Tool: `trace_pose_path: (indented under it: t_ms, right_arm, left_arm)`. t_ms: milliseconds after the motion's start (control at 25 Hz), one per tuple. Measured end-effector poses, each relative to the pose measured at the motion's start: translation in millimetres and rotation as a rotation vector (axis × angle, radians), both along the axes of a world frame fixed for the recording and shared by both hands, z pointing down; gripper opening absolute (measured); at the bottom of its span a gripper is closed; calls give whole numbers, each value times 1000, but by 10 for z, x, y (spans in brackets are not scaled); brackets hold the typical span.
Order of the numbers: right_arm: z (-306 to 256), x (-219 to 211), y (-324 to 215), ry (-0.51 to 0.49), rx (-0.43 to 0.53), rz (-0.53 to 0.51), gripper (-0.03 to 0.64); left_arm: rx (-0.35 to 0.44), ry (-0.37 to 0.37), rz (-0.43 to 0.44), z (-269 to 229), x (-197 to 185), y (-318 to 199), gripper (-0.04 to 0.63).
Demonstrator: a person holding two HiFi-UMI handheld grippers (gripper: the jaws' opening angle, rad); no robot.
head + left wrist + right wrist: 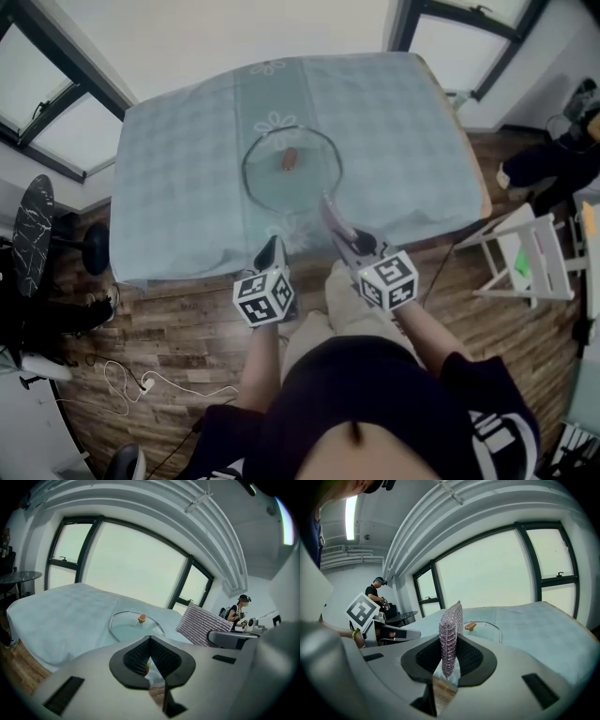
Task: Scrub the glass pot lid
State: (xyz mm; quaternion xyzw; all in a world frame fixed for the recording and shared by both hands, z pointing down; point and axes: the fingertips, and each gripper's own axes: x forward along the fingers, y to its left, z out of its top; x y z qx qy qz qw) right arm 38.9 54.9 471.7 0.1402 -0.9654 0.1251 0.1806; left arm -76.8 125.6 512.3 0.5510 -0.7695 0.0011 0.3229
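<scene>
Glass pot lid (pixel 292 192) flat on the tabletop (pixel 178 159), about mid-cloth, dome side and brown knob (pixel 289 159) facing up. Round, so no long axis to call; rim level all round.

Left tongs (pixel 273 248): shut tight, pads together, nothing between. Low over the tabletop's near edge, aimed forward and down toward the lid, well short of it.

Right tongs (pixel 349 236): clamped on a silvery mesh scrub pad (pixel 330 211). Pad held on edge, thin side up, long axis straight out of the tongs toward the lid's near right rim. Far end of pad close to that rim in head view; touching or not, cannot tell there. In left gripper view, pad apart from lid, off to its right.

Both tongs side by side, near each other, left one a bit nearer the body. Marker cube (pixel 262 297) behind the left tongs, another behind the right.

Pale green checked cloth (pixel 403 141) draped over the tabletop edges. White folding chair (pixel 525 253) on wood floor (pixel 178 347), right of the tabletop. Second person (pixel 239 609) far back in left gripper view.
</scene>
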Motion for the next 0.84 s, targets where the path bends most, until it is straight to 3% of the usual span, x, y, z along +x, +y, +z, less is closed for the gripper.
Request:
trace_pose_path:
  t_ms: [840]
  right_arm:
    - [-113, 159, 354, -18, 19, -24, 80]
  left_arm:
    - [23, -5, 6, -136, 225, 272, -2]
